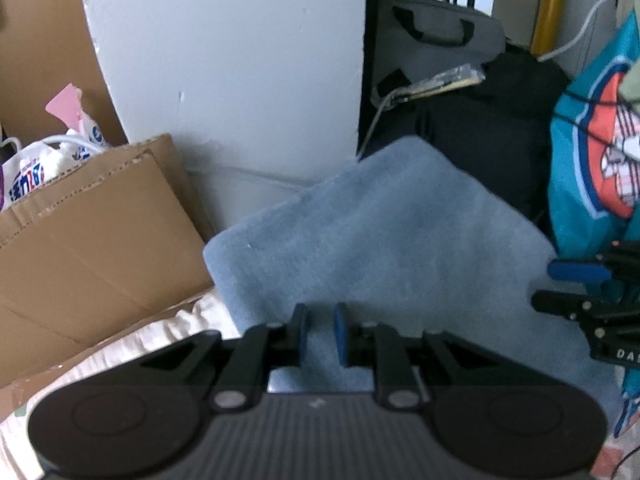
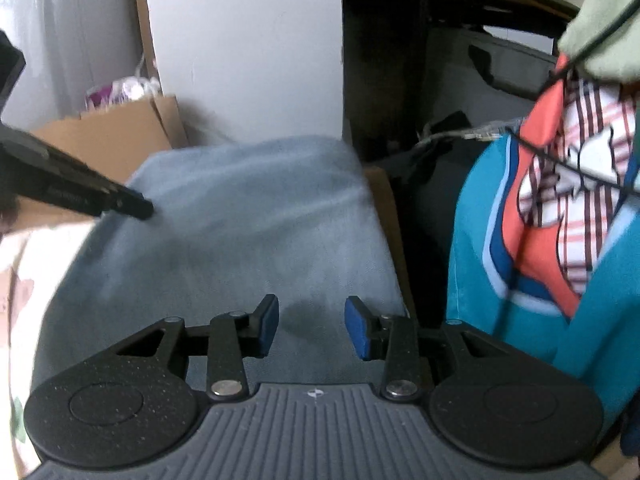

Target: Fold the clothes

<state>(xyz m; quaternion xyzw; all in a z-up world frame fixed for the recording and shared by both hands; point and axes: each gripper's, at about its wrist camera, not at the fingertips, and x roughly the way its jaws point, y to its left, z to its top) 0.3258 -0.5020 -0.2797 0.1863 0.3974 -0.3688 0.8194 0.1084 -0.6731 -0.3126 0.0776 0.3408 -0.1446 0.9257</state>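
Left wrist view. The left gripper (image 1: 320, 330) hangs over the near edge of a folded grey-blue garment (image 1: 384, 240), its jaws a narrow gap apart with nothing between them; the cloth shows through the gap but the pads do not press on it. The garment lies directly ahead and below, its long axis running from near left to far right. A cardboard box (image 1: 96, 236) stands to the left, and a pale quilted bed cover (image 1: 132, 344) lies beneath. The right gripper (image 1: 592, 300) enters at the right edge, beside the garment's right side. A teal printed garment (image 1: 588, 152) hangs behind it.

Right wrist view. The right gripper (image 2: 312, 328) has its jaws spread, empty, over the near right part of the same folded grey-blue garment (image 2: 240, 240), which stretches away ahead and to the left. The left gripper (image 2: 136, 206) reaches in from the left, its tip over the garment's far left part. The teal printed garment (image 2: 532, 240) lies just right of it, unfolded.

Judgement: the folded piece looks finished; the right hand is nearer the teal one, likely the next item.
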